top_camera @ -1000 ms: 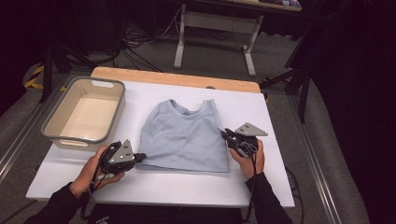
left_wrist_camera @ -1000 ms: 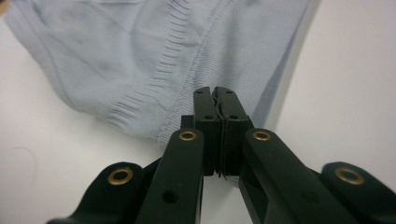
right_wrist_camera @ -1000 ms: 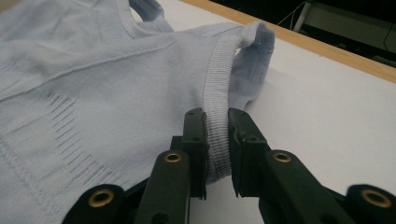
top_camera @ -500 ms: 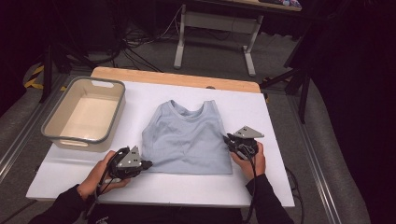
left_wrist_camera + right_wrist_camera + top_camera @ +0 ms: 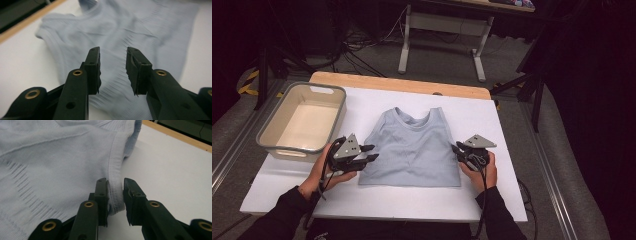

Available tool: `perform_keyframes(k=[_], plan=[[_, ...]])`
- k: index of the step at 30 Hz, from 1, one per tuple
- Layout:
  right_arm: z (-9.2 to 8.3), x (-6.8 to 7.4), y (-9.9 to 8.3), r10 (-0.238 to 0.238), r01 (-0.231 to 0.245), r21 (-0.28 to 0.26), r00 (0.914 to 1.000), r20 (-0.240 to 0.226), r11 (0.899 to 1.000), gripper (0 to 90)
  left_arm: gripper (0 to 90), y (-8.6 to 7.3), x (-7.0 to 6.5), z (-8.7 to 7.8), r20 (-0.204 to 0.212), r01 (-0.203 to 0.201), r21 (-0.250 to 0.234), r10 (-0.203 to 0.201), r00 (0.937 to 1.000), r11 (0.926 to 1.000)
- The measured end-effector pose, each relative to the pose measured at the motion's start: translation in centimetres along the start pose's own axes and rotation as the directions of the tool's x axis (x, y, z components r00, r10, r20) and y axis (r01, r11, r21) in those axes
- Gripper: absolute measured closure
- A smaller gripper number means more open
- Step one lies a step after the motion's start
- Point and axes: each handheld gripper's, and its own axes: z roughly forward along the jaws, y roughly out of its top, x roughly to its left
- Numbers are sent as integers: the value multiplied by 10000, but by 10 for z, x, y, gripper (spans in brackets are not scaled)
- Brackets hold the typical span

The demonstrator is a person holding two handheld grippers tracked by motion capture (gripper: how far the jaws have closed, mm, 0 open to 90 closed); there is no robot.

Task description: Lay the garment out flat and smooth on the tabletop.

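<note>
A pale blue ribbed sleeveless top (image 5: pixel 412 150) lies spread flat mid-way across the white surface (image 5: pixel 507 150), right of an empty grey plastic tub (image 5: pixel 334 102). It looks like smoothing before folding. The left tool (image 5: pixel 373 152) has just been opening, parted over the top's left side with nothing held; the right tool (image 5: pixel 115 191) brackets the right edge's hem (image 5: pixel 115 192) without pressing, so next should come a firm pinch there.

Blurred across the left gripper view: the tank top (image 5: pixel 140 30), its ribbing smeared; cut off at that view's top edge (neckline included); hidden under the hem band (image 5: pixel 116 195): whether the right gripper (image 5: pixel 115 195) pads press it or merely flank it.
</note>
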Motion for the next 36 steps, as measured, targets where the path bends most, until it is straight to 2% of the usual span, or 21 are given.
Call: perform_keyframes(k=[3, 5, 6, 7, 9, 10, 12, 15, 16, 18, 19, 25, 26, 31, 33, 35, 36], plan=[[-4, -3, 3, 275, -270, -319, 9995, 127, 9991, 678, 641, 9, 12, 13, -275, 25, -49, -26, 9996, 10000], [-7, -6, 6, 422, -411, -561, 9989, 191, 9976, 693, 642, 13, 19, 23, -395, 140, 65, -137, 9991, 9999], [-7, -7, 7, 490, -475, -697, 9986, 195, 9964, 705, 640, 13, 19, 23, -395, 140, 65, -137, 9991, 9999], [-7, -7, 10, 500, -482, -841, 9985, 200, 9953, 726, 632, 16, 26, 33, -624, 234, 82, -229, 9978, 9997], [-6, -6, 14, 317, -314, -1025, 9995, 10, 9942, 771, 610, 19, 35, 44, -790, 510, 163, -495, 9956, 9986], [-3, -5, 17, 168, -179, -986, 9998, -123, 9950, 792, 610, 19, 39, 50, -778, 732, 220, -713, 9944, 9971], [1, -2, 20, -59, 28, -928, 9994, -333, 9957, 819, 616, 20, 46, 62, -978, 908, 362, -869, 9914, 9952], [8, 1, 22, -342, 307, -782, 9985, -438, 9965, 828, 629, 21, 53, 73, -1133, 984, 523, -919, 9893, 9938], [12, 2, 21, -419, 387, -596, 9977, -538, 9975, 831, 652, 21, 55, 75, -1084, 1021, 595, -953, 9895, 9930], [17, 2, 20, -456, 434, -349, 9967, -669, 9984, 830, 664, 19, 59, 81, -796, 1408, 632, -1356, 9876, 9880], [21, 2, 17, -450, 446, -62, 9950, -893, 9990, 824, 697, 18, 60, 86, -712, 1377, 852, -1319, 9887, 9868], [26, 3, 10, -634, 691, 615, 9940, -890, 9957, 822, 726, 15, 57, 99, -382, 1229, 1339, -1188, 9922, 9833], [28, 3, 8, -674, 748, 824, 9938, -883, 9938, 822, 730, 12, 56, 105, -169, 1122, 1722, -1109, 9937, 9787], [30, 4, 0, -761, 867, 1158, 9927, -933, 9895, 822, 736, 11, 56, 109, -86, 1021, 1845, -1023, 9947, 9775], [30, 4, 0, -717, 830, 1192, 9928, -956, 9894, 822, 729, 12, 56, 107, -135, 990, 1788, -982, 9951, 9789], [28, 2, 0, -587, 694, 1069, 9932, -1001, 9918, 787, 644, 15, 58, 101, -473, 1042, 1351, -986, 9940, 9853], [26, 1, 2, -537, 626, 901, 9937, -985, 9940, 752, 583, 20, 63, 95, -1076, 1269, 1023, -1159, 9874, 9866]])
